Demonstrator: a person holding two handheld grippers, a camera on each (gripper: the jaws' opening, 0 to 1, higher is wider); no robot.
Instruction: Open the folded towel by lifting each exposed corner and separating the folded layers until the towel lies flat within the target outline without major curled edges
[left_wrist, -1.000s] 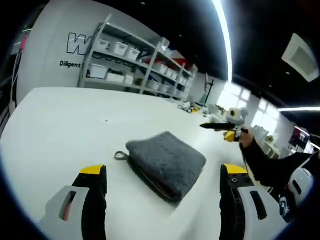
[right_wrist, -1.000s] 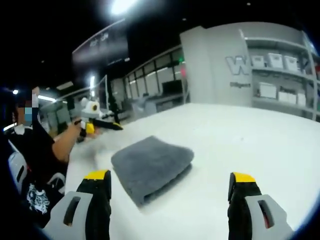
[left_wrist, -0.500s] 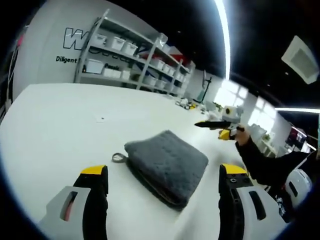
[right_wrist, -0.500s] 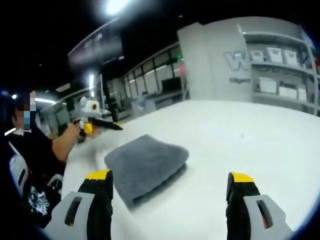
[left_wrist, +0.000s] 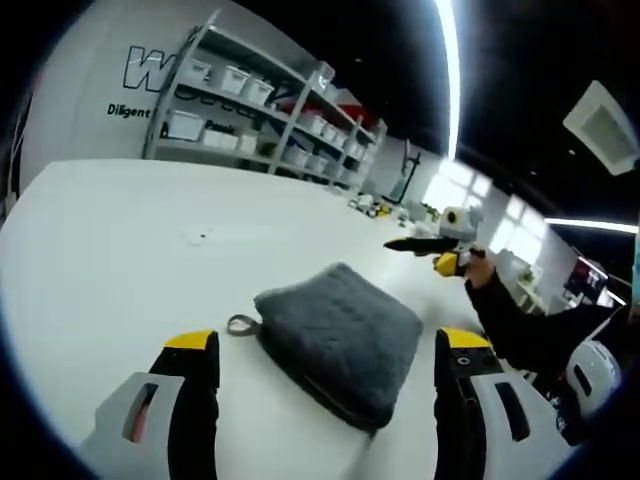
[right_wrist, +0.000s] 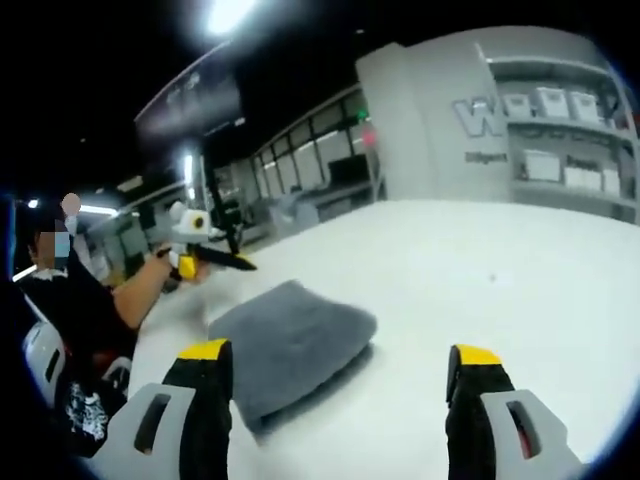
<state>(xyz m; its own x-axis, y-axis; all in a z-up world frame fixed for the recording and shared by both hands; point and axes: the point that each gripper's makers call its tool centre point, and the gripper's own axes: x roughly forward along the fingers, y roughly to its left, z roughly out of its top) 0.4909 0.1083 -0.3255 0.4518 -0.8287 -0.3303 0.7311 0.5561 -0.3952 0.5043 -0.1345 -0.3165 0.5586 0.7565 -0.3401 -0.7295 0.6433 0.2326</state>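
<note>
one folded grey towel (left_wrist: 345, 338), two wide-spread grippers (left_wrist: 325, 350) (right_wrist: 335, 360)

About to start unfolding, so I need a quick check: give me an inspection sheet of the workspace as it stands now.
Surface: white table, flat and bare around the towel; no target outline that I can make out.
Job's things: grey towel, folded in a thick stack; hanging loop sticks out at one corner.
Clutter: a small dark speck on the table, too small to identify.
Grippers: left tool open, short of the towel; right tool open, one jaw beside the towel's edge.
Cables: nothing seen.
Surroundings: shelving with white bins; a second person's hand across the table holds another gripper.
</note>
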